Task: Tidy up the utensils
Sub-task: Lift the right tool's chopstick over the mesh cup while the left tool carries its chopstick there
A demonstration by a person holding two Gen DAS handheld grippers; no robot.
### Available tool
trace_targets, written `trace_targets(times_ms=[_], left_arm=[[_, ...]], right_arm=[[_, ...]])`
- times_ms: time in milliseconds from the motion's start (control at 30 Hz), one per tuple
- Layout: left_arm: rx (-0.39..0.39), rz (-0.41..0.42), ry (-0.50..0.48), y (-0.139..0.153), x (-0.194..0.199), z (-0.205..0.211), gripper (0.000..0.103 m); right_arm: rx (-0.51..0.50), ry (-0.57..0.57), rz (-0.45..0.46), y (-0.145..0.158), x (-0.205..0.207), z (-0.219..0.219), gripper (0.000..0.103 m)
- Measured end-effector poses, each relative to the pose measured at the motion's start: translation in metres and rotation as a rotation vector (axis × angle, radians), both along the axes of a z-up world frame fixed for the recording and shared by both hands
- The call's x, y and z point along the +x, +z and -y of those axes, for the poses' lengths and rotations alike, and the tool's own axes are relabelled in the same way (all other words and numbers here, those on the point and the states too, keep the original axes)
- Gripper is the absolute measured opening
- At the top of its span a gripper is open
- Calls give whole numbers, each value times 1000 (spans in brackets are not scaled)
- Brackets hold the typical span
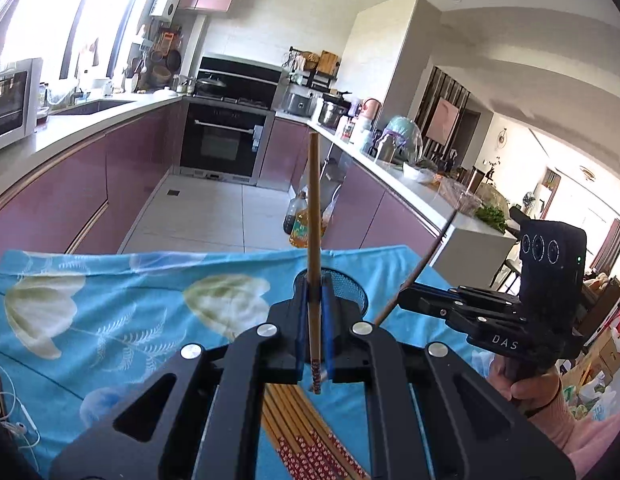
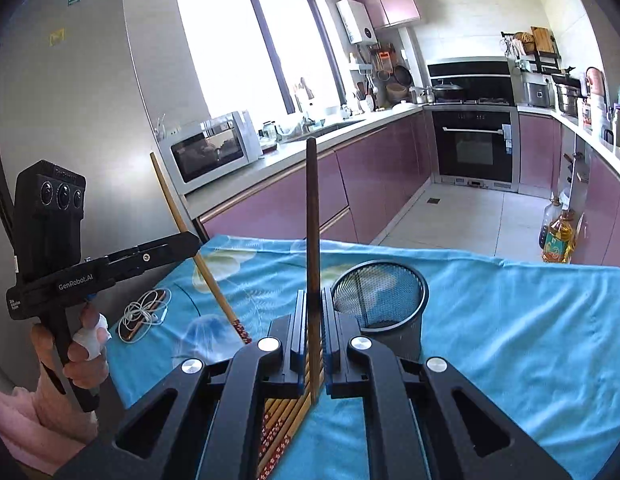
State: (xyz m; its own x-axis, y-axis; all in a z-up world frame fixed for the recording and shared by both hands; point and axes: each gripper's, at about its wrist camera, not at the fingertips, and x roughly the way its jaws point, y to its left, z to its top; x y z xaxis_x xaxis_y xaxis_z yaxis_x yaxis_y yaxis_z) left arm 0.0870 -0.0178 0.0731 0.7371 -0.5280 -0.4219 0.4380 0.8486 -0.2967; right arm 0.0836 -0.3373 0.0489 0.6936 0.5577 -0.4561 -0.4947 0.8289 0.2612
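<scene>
My left tool (image 1: 314, 320) is closed tight on a pale bamboo chopstick (image 1: 313, 216), which stands nearly upright between the blue pads, its red-patterned end poking out below the jaws. My right tool (image 2: 313, 320) is likewise clamped on a darker brown chopstick (image 2: 312, 216), also held close to upright. Both tools hang above the surface, which is covered by a blue cloth with a flower print (image 2: 509, 320). The rest of the chopsticks (image 1: 310, 440) lie in a bundle on that cloth, right under my tools, with their red-patterned ends toward me. A black mesh cup (image 2: 379, 292) stands upright on the cloth just beyond my right tool and a little to its right; from the left wrist view it sits directly behind the left tool's fingers. A phone wrapped in white earphone cable (image 2: 144, 314) lies near the left edge of the cloth.
</scene>
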Motion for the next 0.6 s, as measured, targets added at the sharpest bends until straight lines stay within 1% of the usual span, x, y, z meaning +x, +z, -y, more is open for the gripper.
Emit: trace_targets(times_ms=[167, 333, 500, 600], left_arm=[[-27, 60, 3, 32, 16, 15, 7], [-47, 99, 8, 58, 32, 25, 7], [-52, 103, 2, 67, 47, 37, 7], [-32, 92, -5, 66, 56, 47, 7]], right_arm=[[19, -4, 71, 31, 12, 5, 6], [26, -18, 115, 49, 27, 10, 6], [24, -37, 128, 55, 38, 14, 6], [25, -47, 129, 54, 43, 17, 6]])
